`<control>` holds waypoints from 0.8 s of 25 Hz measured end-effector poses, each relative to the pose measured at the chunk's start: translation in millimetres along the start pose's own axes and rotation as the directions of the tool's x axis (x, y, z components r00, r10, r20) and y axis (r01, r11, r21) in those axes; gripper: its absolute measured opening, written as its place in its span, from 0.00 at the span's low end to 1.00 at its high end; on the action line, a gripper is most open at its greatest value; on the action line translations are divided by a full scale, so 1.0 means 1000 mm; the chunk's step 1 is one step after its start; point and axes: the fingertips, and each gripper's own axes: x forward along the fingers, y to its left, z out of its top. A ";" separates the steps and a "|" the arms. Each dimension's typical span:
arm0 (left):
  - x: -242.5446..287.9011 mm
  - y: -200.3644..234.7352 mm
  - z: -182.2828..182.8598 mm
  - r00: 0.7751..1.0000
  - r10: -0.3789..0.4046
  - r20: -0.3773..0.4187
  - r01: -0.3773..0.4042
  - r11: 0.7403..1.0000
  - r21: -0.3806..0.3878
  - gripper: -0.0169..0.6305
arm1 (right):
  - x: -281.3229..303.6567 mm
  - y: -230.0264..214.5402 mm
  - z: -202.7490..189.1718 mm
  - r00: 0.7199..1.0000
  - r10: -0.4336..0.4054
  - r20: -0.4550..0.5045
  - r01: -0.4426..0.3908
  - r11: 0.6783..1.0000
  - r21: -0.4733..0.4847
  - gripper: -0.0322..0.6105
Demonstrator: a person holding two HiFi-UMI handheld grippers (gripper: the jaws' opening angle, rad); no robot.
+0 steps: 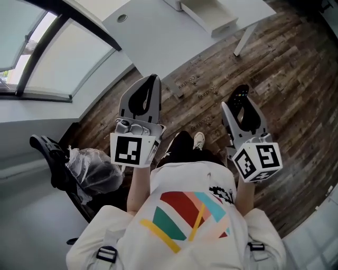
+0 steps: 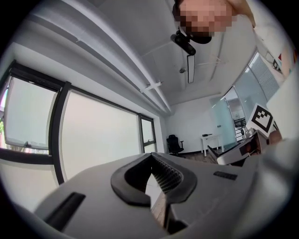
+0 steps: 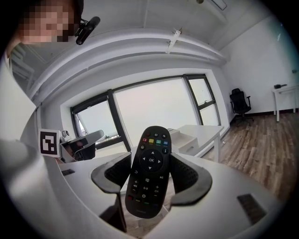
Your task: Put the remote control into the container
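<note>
My right gripper [image 3: 152, 161] is shut on a black remote control [image 3: 149, 170]. It stands upright between the ribbed pads with its buttons facing the camera. In the head view this gripper [image 1: 242, 103] is raised in front of the person's chest, and the remote's dark end [image 1: 240, 95] pokes out at its tip. The left gripper [image 2: 152, 158] is shut with nothing in it. It is held up at the same height on the left [image 1: 149, 87]. A white open box [image 1: 211, 16], possibly the container, rests on the white table [image 1: 158, 37] ahead.
Wooden floor [image 1: 274, 74] lies under the person's feet, one shoe [image 1: 199, 140] showing. A black office chair [image 1: 53, 158] carrying a clear plastic bag [image 1: 92, 169] stands close on the left. Large windows [image 1: 47, 47] run along the left wall. Another black chair [image 2: 174, 144] stands far off.
</note>
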 end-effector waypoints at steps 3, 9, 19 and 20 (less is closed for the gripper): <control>0.018 -0.004 0.002 1.000 -0.021 -0.002 0.021 1.000 0.021 0.04 | 0.004 -0.015 0.007 1.000 -0.019 0.022 0.019 1.000 0.015 0.46; 0.073 -0.003 0.004 0.995 -0.083 0.047 0.080 0.995 0.057 0.04 | 0.030 -0.052 0.019 0.996 -0.081 0.029 0.080 0.996 0.027 0.46; 0.197 0.043 0.034 0.979 -0.097 0.180 0.087 0.994 0.064 0.04 | 0.101 -0.076 0.112 0.984 -0.132 0.121 0.155 0.966 -0.206 0.46; 0.207 0.045 0.031 0.980 -0.099 0.171 0.091 0.994 0.055 0.04 | 0.112 -0.080 0.118 0.984 -0.132 0.120 0.154 0.967 -0.202 0.46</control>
